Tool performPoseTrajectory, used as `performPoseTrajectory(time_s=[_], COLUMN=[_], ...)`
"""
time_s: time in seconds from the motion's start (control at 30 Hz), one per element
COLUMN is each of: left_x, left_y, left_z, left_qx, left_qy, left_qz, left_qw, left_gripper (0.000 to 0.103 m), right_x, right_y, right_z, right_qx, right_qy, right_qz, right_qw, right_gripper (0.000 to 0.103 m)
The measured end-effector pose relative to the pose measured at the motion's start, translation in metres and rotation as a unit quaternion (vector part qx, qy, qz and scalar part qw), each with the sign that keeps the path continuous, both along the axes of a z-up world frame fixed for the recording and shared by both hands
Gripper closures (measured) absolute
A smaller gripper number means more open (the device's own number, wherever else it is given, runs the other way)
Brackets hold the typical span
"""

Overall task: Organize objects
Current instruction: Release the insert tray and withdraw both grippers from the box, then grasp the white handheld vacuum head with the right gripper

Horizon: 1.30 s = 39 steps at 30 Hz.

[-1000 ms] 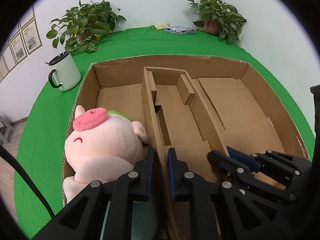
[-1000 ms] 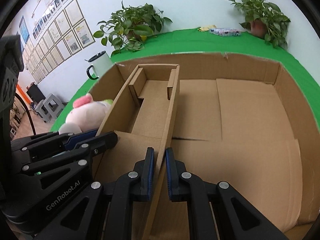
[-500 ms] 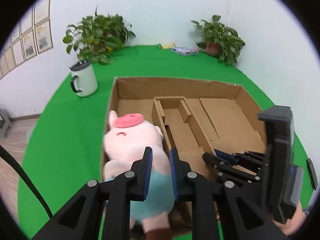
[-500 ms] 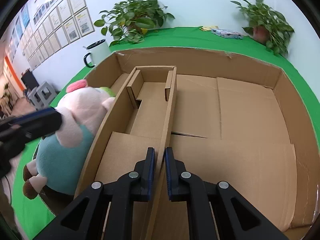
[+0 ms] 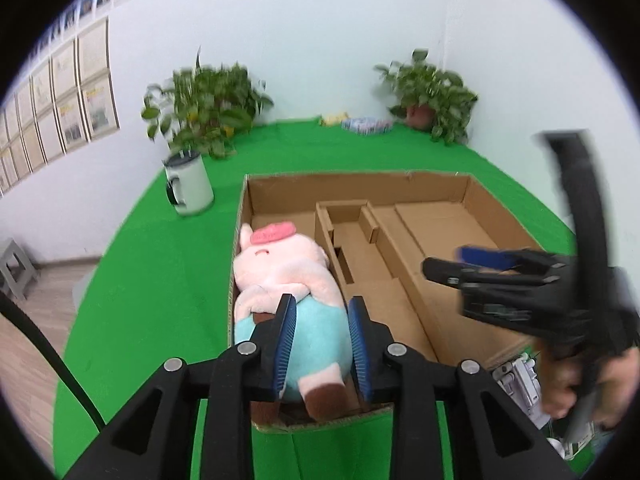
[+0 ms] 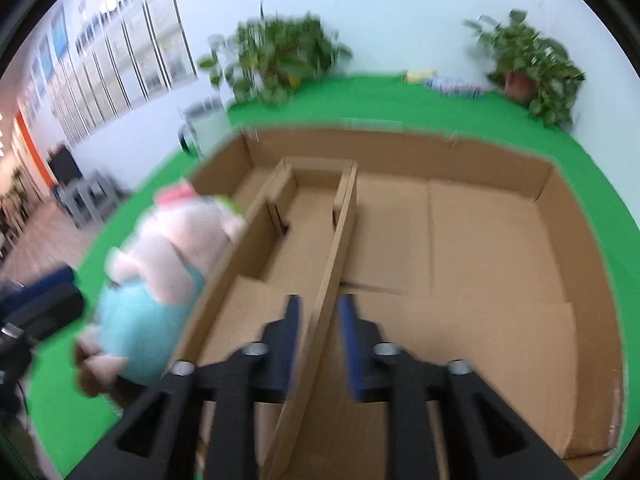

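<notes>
Your left claw (image 5: pixel 322 340) is opening above the plush pig (image 5: pixel 286 280), which lies in the cardboard box's (image 5: pixel 356 182) left compartment. Your right claw (image 6: pixel 318 344) is opening around the cardboard divider (image 6: pixel 336 256), probably letting it stand free.

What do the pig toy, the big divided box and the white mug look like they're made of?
Pig toy: soft plush fabric, judging by its fuzzy matte pink and teal surface. Divided box: plain brown cardboard, matte, with raw cut edges and fold creases. White mug: smooth, slightly glossy white with a dark rim and handle, maybe enamelled metal or ceramic; the look leaves that open.
</notes>
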<state>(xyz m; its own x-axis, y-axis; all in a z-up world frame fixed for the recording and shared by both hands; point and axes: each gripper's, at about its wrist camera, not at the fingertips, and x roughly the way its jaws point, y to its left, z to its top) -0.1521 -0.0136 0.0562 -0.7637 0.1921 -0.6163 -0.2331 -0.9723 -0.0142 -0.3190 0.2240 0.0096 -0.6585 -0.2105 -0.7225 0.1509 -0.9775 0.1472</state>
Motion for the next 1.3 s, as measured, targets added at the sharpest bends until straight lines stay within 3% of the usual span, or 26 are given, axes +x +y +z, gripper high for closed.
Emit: performPoseTrajectory(time_s=[0.03, 0.07, 0.13, 0.23, 0.4, 0.63, 0.87, 1.3], left_x=[0.01, 0.021, 0.042, 0.068, 0.105, 0.146, 0.163, 0.167], left_y=[0.001, 0.001, 0.002, 0.011, 0.028, 0.052, 0.058, 0.056], left_z=[0.004, 0.008, 0.013, 0.017, 0.01, -0.002, -0.01, -0.02], left_qx=[0.001, 0.005, 0.015, 0.012, 0.045, 0.027, 0.03, 0.046], left_qy=[0.017, 0.037, 0.075, 0.104, 0.099, 0.102, 0.087, 0.057], left_qz=[0.001, 0.005, 0.014, 0.019, 0.025, 0.041, 0.032, 0.04], left_qw=[0.9999, 0.9993, 0.997, 0.9943, 0.9937, 0.9936, 0.9952, 0.9965], left_gripper=[0.056, 0.037, 0.02, 0.02, 0.02, 0.02, 0.02, 0.02], right_x=[0.014, 0.031, 0.062, 0.112, 0.18, 0.248, 0.281, 0.288], right_y=[0.008, 0.016, 0.029, 0.046, 0.06, 0.063, 0.06, 0.055], right_z=[0.012, 0.022, 0.035, 0.039, 0.022, 0.002, 0.004, 0.003], right_qx=[-0.017, -0.033, -0.041, -0.027, 0.021, 0.04, 0.049, 0.056], right_qy=[0.019, 0.039, 0.066, 0.096, 0.091, 0.089, 0.105, 0.111], right_qz=[0.002, 0.006, 0.007, -0.012, -0.06, -0.078, -0.072, -0.056], right_qw=[1.0, 0.999, 0.997, 0.995, 0.994, 0.992, 0.991, 0.991], right_gripper=[0.036, 0.028, 0.026, 0.014, 0.014, 0.014, 0.011, 0.01])
